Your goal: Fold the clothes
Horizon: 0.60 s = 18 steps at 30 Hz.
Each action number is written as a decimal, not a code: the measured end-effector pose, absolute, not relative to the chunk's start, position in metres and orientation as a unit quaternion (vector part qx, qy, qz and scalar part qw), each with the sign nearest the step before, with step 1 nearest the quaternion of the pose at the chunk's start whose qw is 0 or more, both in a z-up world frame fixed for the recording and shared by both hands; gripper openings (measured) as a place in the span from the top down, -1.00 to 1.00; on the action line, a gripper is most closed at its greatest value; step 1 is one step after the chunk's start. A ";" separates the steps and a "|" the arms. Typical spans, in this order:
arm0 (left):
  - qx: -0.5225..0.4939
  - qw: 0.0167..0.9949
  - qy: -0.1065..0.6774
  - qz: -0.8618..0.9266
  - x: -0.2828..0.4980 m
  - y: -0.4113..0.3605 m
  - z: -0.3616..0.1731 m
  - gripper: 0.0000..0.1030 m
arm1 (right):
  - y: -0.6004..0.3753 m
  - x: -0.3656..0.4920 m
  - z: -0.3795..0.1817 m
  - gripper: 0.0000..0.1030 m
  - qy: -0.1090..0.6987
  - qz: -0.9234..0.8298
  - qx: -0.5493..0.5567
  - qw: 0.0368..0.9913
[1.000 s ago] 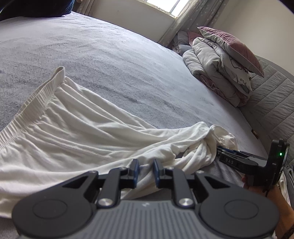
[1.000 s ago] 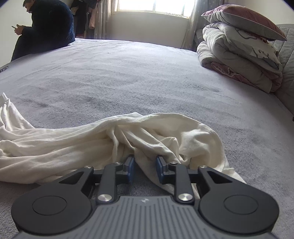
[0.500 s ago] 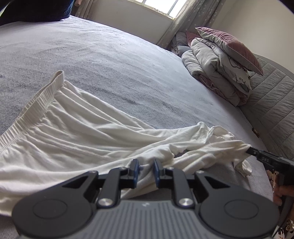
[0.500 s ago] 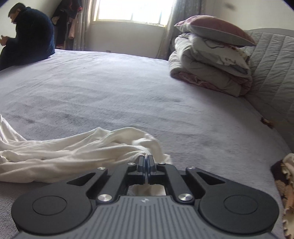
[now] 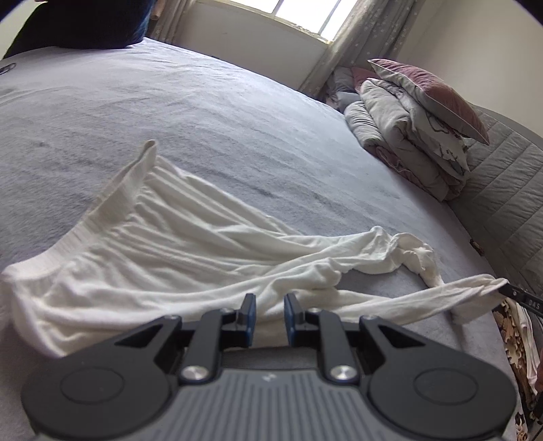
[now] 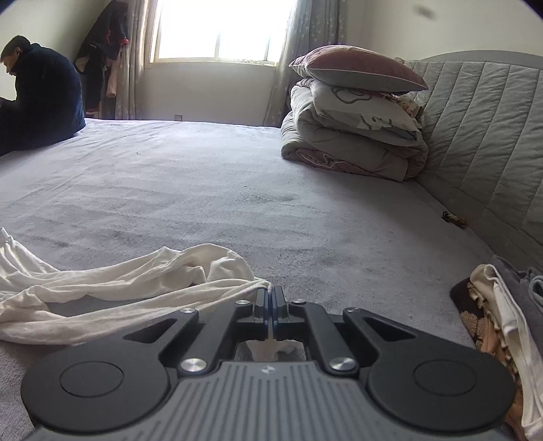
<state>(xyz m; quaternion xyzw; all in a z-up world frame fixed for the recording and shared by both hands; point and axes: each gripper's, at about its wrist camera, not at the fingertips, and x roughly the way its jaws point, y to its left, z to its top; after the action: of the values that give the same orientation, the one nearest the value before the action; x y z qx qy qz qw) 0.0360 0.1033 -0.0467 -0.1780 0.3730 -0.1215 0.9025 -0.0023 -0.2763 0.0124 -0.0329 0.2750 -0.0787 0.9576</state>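
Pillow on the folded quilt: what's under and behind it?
Under the pillow sits the quilt on the bed. Behind it, the headboard; the quilt's back is hidden.

Daylight, soft and even, from a window (image 6: pixel 217 30) blown out to white glare in the right wrist view. Shadows faint on the bed (image 6: pixel 203 190). Heavy fisheye bending, dark corners; slight blur at frame edges.

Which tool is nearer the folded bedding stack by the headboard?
Right. The right tool, shut on the white garment's stretched end, sits on the stack's side; the left tool, open over the garment's middle, is farther.
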 end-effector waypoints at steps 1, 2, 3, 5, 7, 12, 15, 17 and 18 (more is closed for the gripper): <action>-0.180 0.902 0.376 -0.115 0.033 0.109 -0.047 0.65 | -0.276 -0.004 0.010 0.95 0.276 -0.079 -0.030 0.957; -0.183 0.900 0.380 -0.108 0.031 0.114 -0.048 0.65 | -0.276 -0.005 0.007 0.95 0.278 -0.080 -0.026 0.957; -0.188 0.898 0.384 -0.100 0.028 0.121 -0.048 0.65 | -0.276 -0.006 0.003 0.95 0.281 -0.081 -0.022 0.956; -0.196 0.895 0.390 -0.087 0.022 0.134 -0.050 0.65 | -0.276 -0.007 -0.005 0.95 0.289 -0.079 -0.011 0.954; -0.199 0.893 0.397 -0.072 0.015 0.147 -0.051 0.65 | -0.274 -0.006 -0.014 0.95 0.300 -0.075 -0.010 0.951; -0.210 0.888 0.408 -0.040 -0.002 0.175 -0.055 0.65 | -0.268 -0.004 -0.024 0.94 0.321 -0.061 -0.027 0.945; -0.209 0.889 0.405 -0.025 -0.010 0.187 -0.056 0.65 | -0.268 -0.005 -0.026 0.91 0.334 -0.045 -0.019 0.941; -0.209 0.892 0.401 -0.017 -0.014 0.194 -0.055 0.65 | -0.265 -0.007 -0.027 0.89 0.340 -0.026 -0.020 0.940; -0.210 0.893 0.399 -0.011 -0.014 0.197 -0.055 0.65 | -0.262 -0.008 -0.027 0.78 0.341 -0.016 -0.025 0.940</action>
<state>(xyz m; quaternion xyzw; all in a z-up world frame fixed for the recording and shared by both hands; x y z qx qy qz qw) -0.0144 0.1968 -0.0547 -0.2098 0.3987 -0.0111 0.8927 -0.0085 -0.2622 -0.0273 -0.0248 0.3407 -0.0159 0.9397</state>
